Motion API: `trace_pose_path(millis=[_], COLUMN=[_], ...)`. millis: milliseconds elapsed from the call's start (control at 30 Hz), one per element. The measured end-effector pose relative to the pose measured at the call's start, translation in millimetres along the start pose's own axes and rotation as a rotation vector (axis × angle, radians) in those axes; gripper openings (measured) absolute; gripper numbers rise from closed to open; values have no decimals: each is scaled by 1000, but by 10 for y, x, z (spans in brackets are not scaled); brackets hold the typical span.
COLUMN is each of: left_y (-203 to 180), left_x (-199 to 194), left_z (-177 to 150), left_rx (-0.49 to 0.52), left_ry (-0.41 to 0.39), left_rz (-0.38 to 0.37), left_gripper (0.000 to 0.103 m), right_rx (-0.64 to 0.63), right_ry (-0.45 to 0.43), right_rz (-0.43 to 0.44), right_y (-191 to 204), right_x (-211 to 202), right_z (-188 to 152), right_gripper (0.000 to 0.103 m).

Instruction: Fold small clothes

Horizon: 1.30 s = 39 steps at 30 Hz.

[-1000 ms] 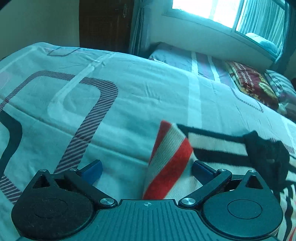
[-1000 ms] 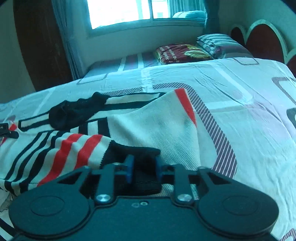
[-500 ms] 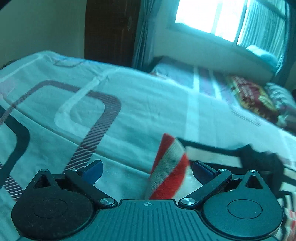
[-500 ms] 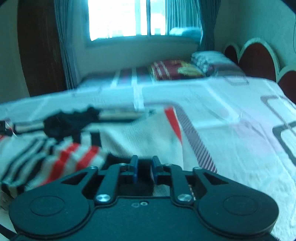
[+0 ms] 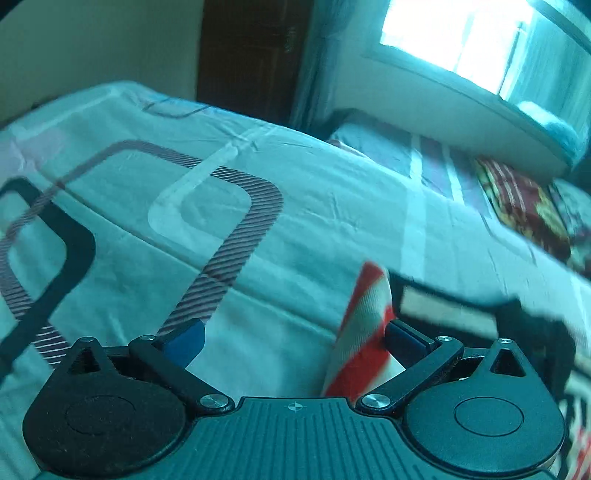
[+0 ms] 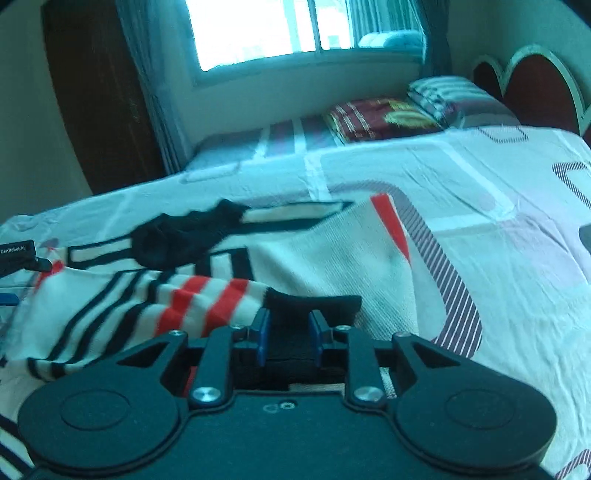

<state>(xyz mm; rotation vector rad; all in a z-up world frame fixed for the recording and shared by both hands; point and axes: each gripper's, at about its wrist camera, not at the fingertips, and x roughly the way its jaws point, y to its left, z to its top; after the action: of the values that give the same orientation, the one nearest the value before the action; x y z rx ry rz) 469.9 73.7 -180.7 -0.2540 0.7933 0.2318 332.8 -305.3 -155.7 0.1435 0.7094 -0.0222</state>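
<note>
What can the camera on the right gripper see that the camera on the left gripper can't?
Only the right wrist view shows the right gripper pinching the sweater's black cuff, and the red headboard. Only the left wrist view shows the left gripper wide open, with a red and white fold of the sweater between its fingers. Both show the striped sweater, the patterned bedsheet, the bright window and the dark red pillow.

Blown-out window [image 6: 273,29] backlight, teal cast, motion blur, fisheye-bent edges
</note>
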Motion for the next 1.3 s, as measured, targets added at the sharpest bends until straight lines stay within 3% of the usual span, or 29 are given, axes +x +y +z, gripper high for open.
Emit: trace_pose_path(millis=[67, 200, 333, 433, 567, 667, 800, 900, 1033, 1133, 1233, 1300], left_y=[-57, 8, 23, 55, 19, 110, -43, -216, -304, -233, -113, -77], left_x=[87, 194, -190, -524, -549, -669, -1059, -1227, -1155, -1184, -1288, -1392], left_z=[-78, -45, -149, -420, -740, -787, -912, -1111, -1388, -1500, -1520, -1556], left_rx=[66, 1, -5, 21, 81, -5, 57, 127, 199, 253, 232, 216], left_ry=[22, 46, 28, 17, 60, 55, 8, 19, 86, 59, 74, 82], left_rz=[52, 79, 31, 3, 57, 60, -4, -59, -43, -41, -50, -80], left_gripper=[103, 103, 103, 103, 103, 103, 103, 103, 103, 103, 103, 103], right_rx=[-18, -8, -23, -34, -38, -28, -53, -76, -93, -137, -98, -99], right_ry=[46, 53, 12, 40, 75, 66, 64, 89, 126, 115, 126, 105], right_rz=[-17, -33, 26, 68, 68, 110, 159, 177, 172, 109, 61, 94], right_y=[-9, -65, -14, 27, -20, -26, 33, 129, 244, 247, 235, 338], right_x=[91, 123, -122, -98, 33, -105, -306, -390, -438, -461, -579, -704], right_z=[-51, -65, -70, -114, -140, -93, -190, -347, -583, -727, -747, -782], right_gripper=[23, 21, 26, 27, 27, 30, 33, 34, 34, 33, 34, 36])
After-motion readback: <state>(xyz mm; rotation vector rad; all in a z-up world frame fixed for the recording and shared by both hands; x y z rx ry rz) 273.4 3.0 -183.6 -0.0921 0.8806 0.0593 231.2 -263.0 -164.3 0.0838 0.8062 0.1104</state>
